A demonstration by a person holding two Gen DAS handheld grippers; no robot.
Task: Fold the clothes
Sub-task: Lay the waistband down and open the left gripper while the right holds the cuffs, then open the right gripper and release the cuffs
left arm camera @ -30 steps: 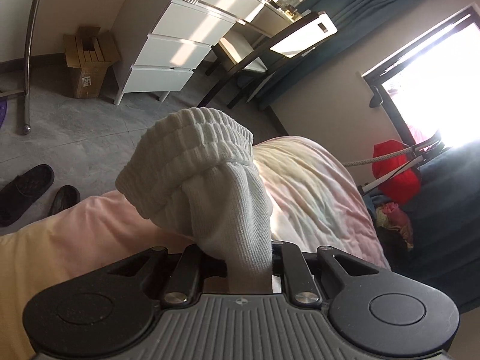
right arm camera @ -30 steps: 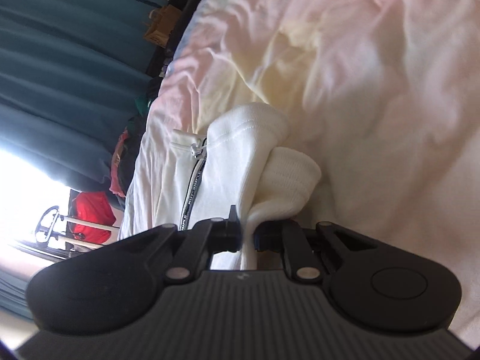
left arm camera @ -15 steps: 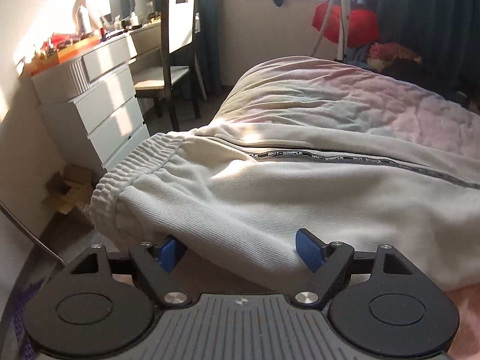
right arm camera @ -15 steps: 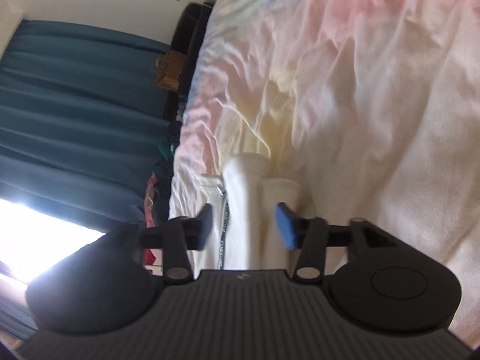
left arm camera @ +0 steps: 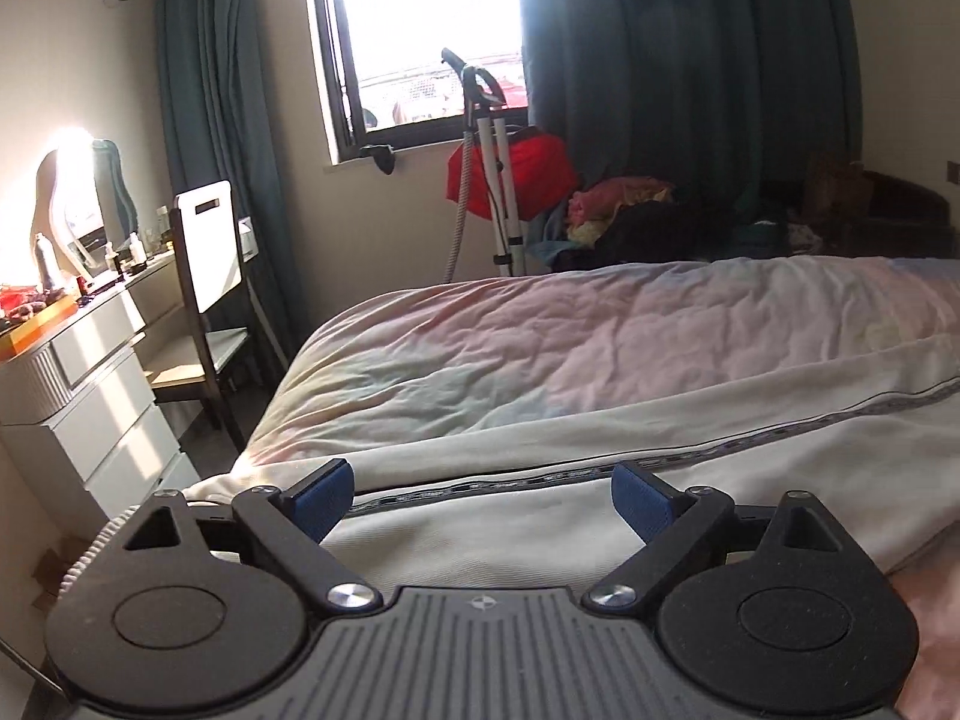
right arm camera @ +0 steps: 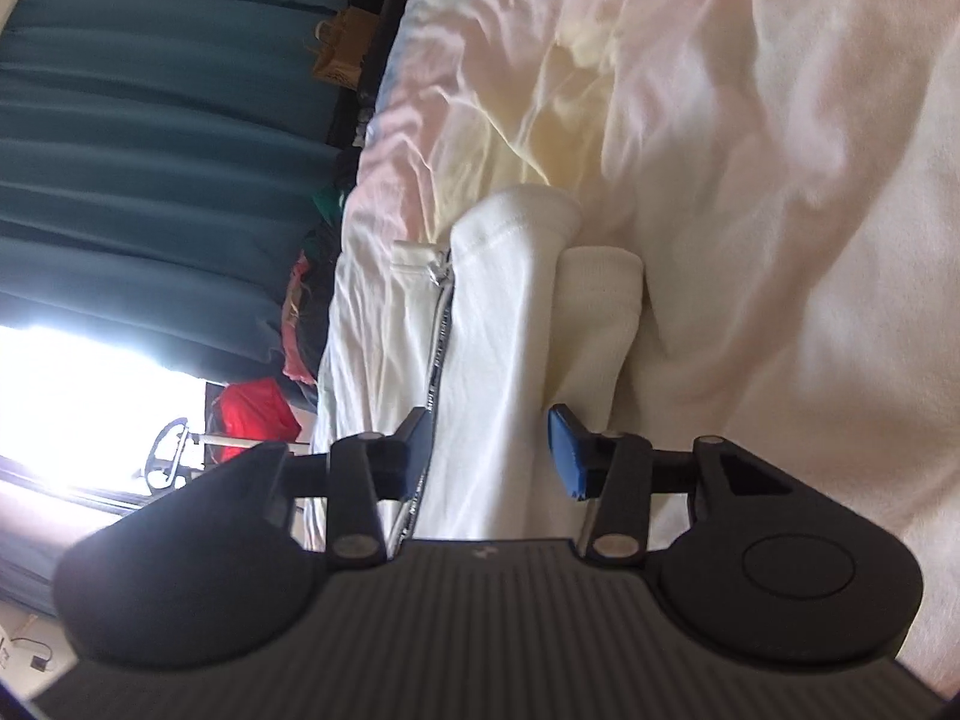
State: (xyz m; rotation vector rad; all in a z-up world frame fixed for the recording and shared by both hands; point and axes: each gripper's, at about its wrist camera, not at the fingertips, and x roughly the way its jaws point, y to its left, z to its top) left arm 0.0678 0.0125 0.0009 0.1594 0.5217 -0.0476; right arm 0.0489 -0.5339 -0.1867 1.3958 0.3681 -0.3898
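Note:
White sweatpants point(left arm camera: 540, 516) with a dark lettered side stripe lie stretched across the bed point(left arm camera: 570, 348). In the left wrist view my left gripper point(left arm camera: 483, 501) is open and empty, its blue pads just above the pants near the ribbed waistband end. In the right wrist view the pant legs point(right arm camera: 498, 312) lie folded side by side with ribbed cuffs at the far end. My right gripper point(right arm camera: 489, 450) is open and empty, its jaws spread over the legs without holding them.
The bed has a rumpled pastel pink and yellow cover point(right arm camera: 750, 120). A white dresser point(left arm camera: 84, 396) and a chair point(left arm camera: 210, 276) stand left of the bed. A garment steamer point(left arm camera: 492, 168), a pile of clothes point(left arm camera: 612, 210) and teal curtains point(left arm camera: 690, 72) are by the window.
Both grippers let go of the pants: a second ago each was shut on the white fabric, the left lifting the waistband. Now both are open and the pants lie flat on the bed.

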